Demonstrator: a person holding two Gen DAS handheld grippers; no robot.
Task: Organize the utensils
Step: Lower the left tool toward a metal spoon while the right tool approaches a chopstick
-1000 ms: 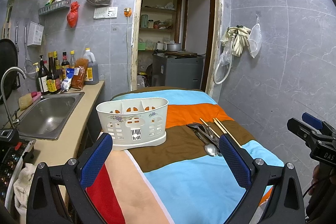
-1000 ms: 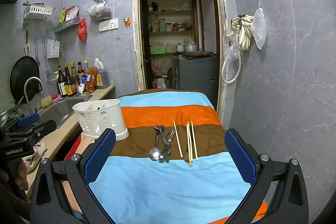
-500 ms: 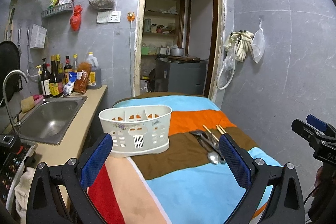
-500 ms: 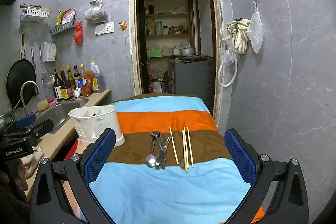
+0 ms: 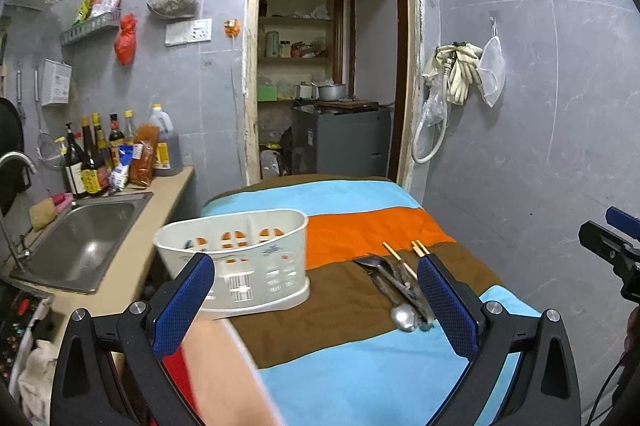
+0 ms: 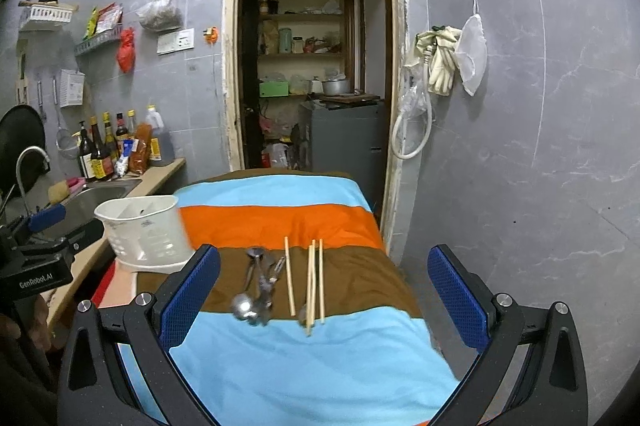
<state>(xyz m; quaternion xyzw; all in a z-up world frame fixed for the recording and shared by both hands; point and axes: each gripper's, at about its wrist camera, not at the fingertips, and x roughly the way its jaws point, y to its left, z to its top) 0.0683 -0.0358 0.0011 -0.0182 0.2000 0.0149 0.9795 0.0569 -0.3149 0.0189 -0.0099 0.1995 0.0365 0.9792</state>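
Hovering above the striped cloth (image 6: 280,366), both grippers are spread wide and carrying nothing. The left gripper (image 5: 316,302) is held level over the cloth's near left part, its blue pads (image 5: 182,300) framing the white utensil caddy (image 5: 240,266) and the cutlery. The right gripper (image 6: 324,298) sits lower and further right, pads (image 6: 456,298) splayed to either side of the utensils. On the brown stripe lies a cluster of metal spoons (image 6: 256,286) (bowls toward the camera, overlapping, hard to count), and just right of them pale wooden chopsticks (image 6: 312,282) lie roughly parallel, pointing away. The caddy stands upright at the cloth's left edge, beside the sink (image 5: 80,242), slightly motion-blurred.
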